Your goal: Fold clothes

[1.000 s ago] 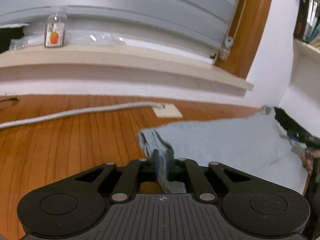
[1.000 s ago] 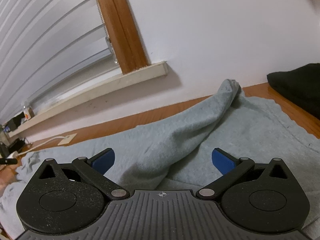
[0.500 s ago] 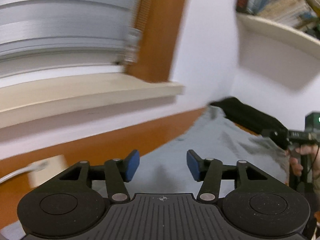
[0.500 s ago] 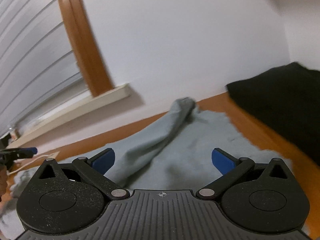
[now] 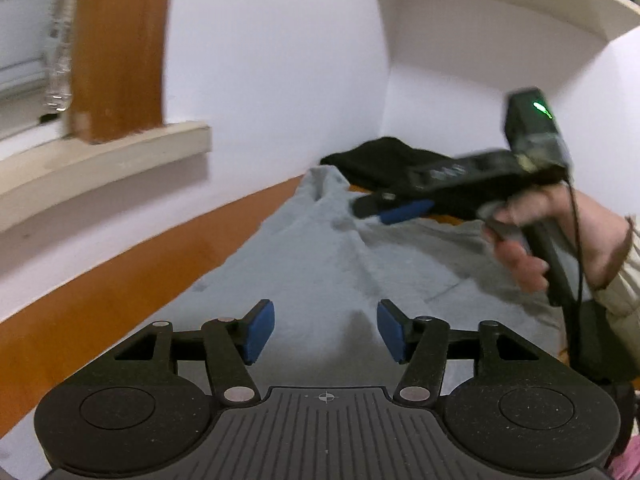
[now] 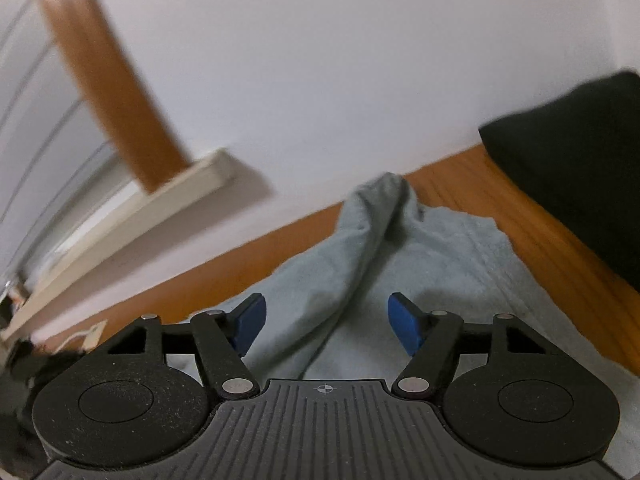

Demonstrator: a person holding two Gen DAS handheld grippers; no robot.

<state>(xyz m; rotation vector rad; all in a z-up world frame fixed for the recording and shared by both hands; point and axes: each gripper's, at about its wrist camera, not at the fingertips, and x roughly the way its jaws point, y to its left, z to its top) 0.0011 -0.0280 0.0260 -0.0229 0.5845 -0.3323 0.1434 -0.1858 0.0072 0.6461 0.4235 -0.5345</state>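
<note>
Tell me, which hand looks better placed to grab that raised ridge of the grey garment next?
Probably the right. The right gripper has the grey garment's ridge running between its closing jaws. The left gripper faces flatter cloth, jaws closing too.

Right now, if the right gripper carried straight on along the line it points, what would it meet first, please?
Most likely the grey garment: its raised fold runs between the closing jaws of the right gripper, with nothing gripped. Depth is unclear, so where on the fold is uncertain.
</note>
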